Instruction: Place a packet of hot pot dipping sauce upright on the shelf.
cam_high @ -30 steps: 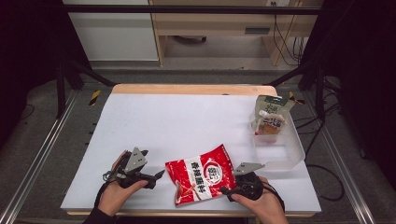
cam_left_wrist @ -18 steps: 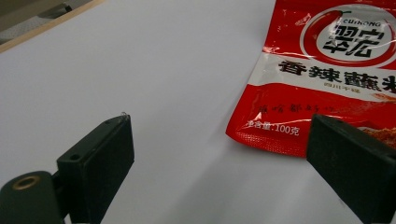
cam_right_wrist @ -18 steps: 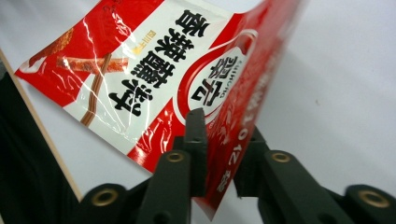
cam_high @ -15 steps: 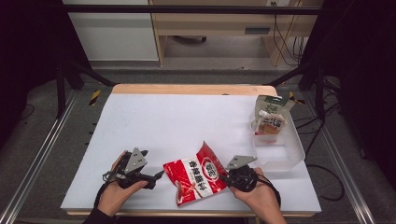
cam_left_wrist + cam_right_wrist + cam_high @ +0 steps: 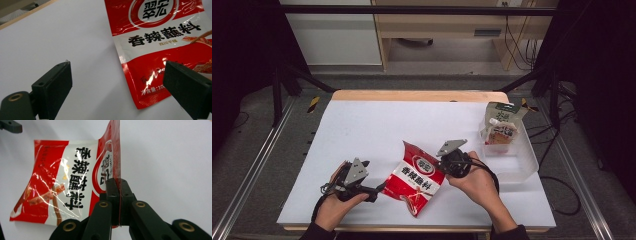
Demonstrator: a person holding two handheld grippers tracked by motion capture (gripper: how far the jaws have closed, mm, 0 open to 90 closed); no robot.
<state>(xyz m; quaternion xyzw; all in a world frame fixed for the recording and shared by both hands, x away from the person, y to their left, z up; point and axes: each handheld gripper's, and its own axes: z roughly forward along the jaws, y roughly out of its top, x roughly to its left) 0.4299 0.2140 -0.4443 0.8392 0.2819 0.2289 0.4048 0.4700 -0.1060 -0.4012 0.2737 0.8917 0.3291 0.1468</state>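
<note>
The red seasoning pouch [image 5: 417,179] lies near the front edge of the white surface [image 5: 377,125], its long axis running diagonally from my left jaws up towards my right. My right gripper [image 5: 117,202] is clamped on its upper edge, lifting that side (the lower corner looks to rest on the surface). My left gripper [image 5: 125,90] stands wide apart just beside the lower corner, nearer that end. The clear bin [image 5: 524,162] sits off to the right
</note>
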